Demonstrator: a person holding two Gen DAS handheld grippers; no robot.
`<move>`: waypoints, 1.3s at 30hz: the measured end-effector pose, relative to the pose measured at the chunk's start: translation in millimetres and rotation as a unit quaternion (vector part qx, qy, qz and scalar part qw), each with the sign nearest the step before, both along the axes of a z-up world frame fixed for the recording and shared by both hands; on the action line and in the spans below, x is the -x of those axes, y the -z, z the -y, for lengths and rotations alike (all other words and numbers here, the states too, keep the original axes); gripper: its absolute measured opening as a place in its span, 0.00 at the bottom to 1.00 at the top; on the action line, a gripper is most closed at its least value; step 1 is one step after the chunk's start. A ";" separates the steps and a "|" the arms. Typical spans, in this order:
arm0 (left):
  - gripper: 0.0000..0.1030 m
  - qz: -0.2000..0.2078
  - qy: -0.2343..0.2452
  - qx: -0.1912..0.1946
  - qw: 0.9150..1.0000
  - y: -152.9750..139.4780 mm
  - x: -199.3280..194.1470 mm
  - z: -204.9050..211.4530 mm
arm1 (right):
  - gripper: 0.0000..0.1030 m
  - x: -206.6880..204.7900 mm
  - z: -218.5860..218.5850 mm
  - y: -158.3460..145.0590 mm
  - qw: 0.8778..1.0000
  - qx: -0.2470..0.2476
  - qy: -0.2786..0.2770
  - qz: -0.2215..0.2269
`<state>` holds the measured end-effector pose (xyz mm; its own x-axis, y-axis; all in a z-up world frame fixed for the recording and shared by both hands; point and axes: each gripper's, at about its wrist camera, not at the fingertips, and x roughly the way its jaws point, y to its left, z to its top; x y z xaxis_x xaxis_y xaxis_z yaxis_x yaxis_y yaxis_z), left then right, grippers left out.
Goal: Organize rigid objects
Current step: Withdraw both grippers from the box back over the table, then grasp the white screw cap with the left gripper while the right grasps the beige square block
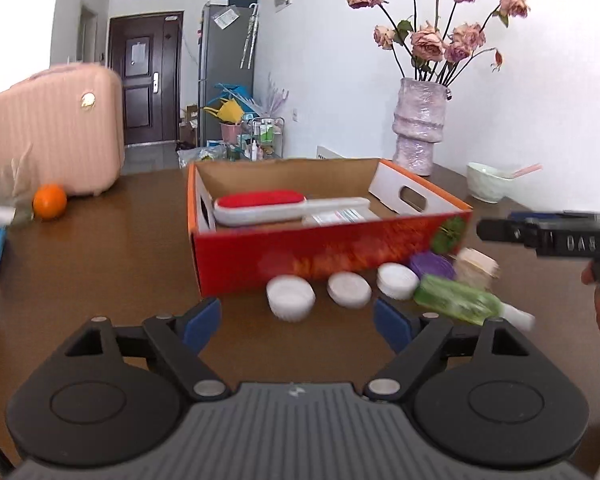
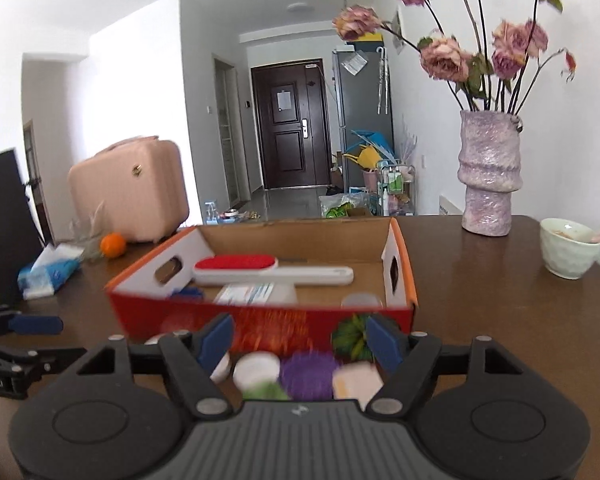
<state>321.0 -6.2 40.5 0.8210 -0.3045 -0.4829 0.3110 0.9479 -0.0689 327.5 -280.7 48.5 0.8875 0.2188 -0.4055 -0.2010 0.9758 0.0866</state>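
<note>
An orange-red cardboard box [image 1: 320, 252] sits on the brown table and holds a red-and-white lint brush [image 1: 260, 204] and a flat packet [image 1: 336, 216]. Along its near side stand three white jars [image 1: 348, 288], a purple-lidded jar [image 1: 432, 266] and a beige jar [image 1: 476, 266], with a green bottle [image 1: 460, 300] lying on its side. My left gripper [image 1: 298, 320] is open just short of the white jars, gripping nothing. My right gripper [image 2: 302, 338] is open above the purple jar [image 2: 308, 372] and beige jar [image 2: 358, 380], which look blurred.
On the table's left stand a pink suitcase [image 1: 56, 132], an orange [image 1: 50, 201] and a tissue pack [image 2: 48, 274]. A purple vase of dried roses [image 2: 488, 176] and a pale bowl with a spoon [image 2: 566, 248] stand at the right.
</note>
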 end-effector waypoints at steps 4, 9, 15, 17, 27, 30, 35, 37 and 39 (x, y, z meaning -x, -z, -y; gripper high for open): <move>0.84 0.016 -0.041 -0.003 0.999 10.5 34.3 -1.1 | 0.74 40.6 -2.8 12.8 1.000 0.010 0.008 -0.007; 0.85 0.016 -0.053 0.011 0.998 12.6 65.8 -7.5 | 0.75 83.8 -5.8 23.8 1.000 0.009 0.022 -0.013; 0.87 0.014 -0.051 0.006 0.999 14.2 84.4 -9.8 | 0.78 103.0 -4.9 32.8 0.999 0.008 0.026 -0.028; 0.87 0.014 -0.049 0.008 0.999 13.4 86.0 -7.9 | 0.78 107.0 -4.9 32.7 0.999 0.005 0.026 -0.026; 0.87 0.001 -0.035 0.005 0.999 16.0 69.8 3.6 | 0.77 96.0 8.6 36.5 0.999 -0.008 0.038 -0.030; 0.86 -0.007 -0.021 0.009 1.000 15.8 58.1 6.9 | 0.77 87.5 12.4 35.6 0.999 -0.001 0.042 -0.026; 0.86 -0.024 0.004 0.019 1.000 12.0 25.5 12.0 | 0.76 64.2 18.1 30.6 0.999 0.006 0.044 -0.017; 0.85 -0.037 0.008 0.009 0.999 13.7 7.8 16.6 | 0.76 52.5 19.0 30.1 0.999 0.012 0.048 -0.018; 0.80 -0.048 0.009 -0.006 0.999 17.0 -13.0 20.8 | 0.75 40.6 19.4 29.8 0.998 0.018 0.054 -0.019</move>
<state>334.0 -27.0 23.5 0.7650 -0.3121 -0.5634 0.3198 0.9433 -0.0883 286.9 -300.1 18.7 0.8888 0.1072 -0.4456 -0.0915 0.9942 0.0568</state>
